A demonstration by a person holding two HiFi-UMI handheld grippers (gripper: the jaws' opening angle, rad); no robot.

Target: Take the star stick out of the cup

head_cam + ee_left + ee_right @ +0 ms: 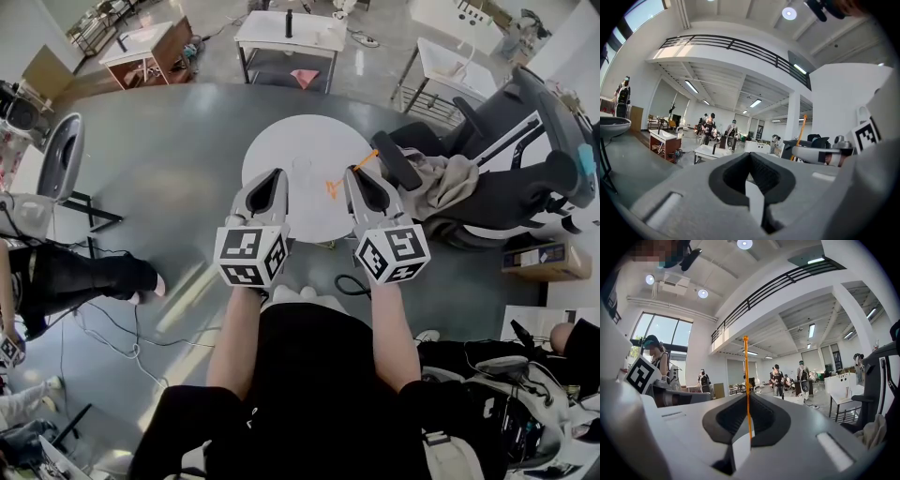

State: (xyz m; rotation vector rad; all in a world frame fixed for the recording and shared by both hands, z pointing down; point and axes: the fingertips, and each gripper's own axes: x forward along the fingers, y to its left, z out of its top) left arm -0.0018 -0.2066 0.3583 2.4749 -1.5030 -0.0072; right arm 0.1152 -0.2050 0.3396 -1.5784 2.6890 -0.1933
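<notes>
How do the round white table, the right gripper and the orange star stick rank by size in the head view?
1. round white table
2. right gripper, enlarged by nearness to the camera
3. orange star stick

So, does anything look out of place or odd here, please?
Nothing spilled or damaged. Only the orange stick stands out: it is pinched in the right gripper, above the round white table.

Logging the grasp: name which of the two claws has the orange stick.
The right claw: the orange stick stands up from between its closed jaws. The left claw is shut on nothing.
</notes>
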